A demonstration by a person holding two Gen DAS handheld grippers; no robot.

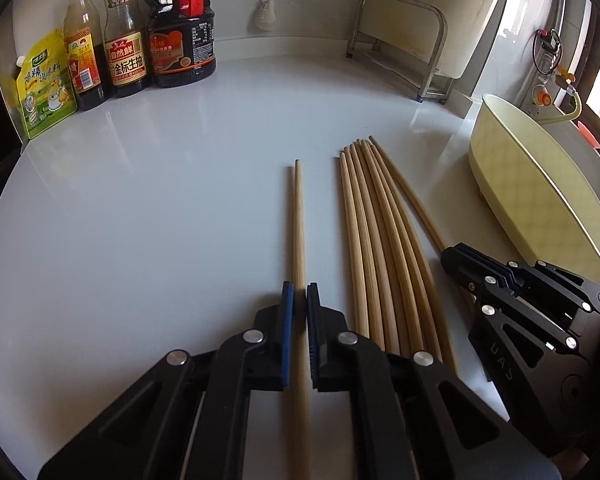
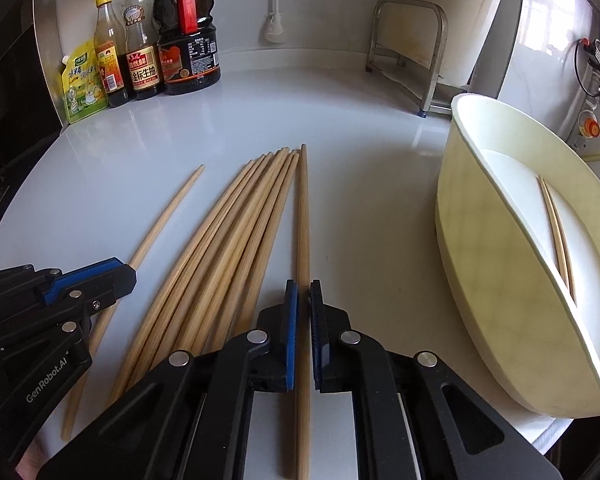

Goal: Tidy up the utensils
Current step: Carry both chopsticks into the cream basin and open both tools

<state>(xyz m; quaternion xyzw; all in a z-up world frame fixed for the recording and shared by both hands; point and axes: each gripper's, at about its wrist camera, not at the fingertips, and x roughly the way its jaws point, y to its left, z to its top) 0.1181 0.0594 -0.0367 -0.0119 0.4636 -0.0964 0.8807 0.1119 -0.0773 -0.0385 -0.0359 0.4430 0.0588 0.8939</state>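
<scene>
Two chopsticks pinched, one per hand-held gripper, beside the loose bundle.

Left hand-held gripper (image 1: 300, 292) clamped on the single chopstick (image 1: 298, 220) lying apart, left of the bundle of chopsticks (image 1: 374, 240); right hand-held gripper (image 2: 304, 292) clamped on the outermost chopstick (image 2: 303, 216) at the bundle's right edge. Both sticks lying flat on the white surface (image 1: 160, 200), long axes running straight ahead between the jaws, tips pointing toward the sauce bottles (image 1: 140, 40). Cream basin (image 2: 500, 280) just right of the right gripper, already holding a pair of chopsticks (image 2: 556, 232), so nearer that hand. Open room ahead and to the left; basin wall and surface edge crowding the right.
</scene>
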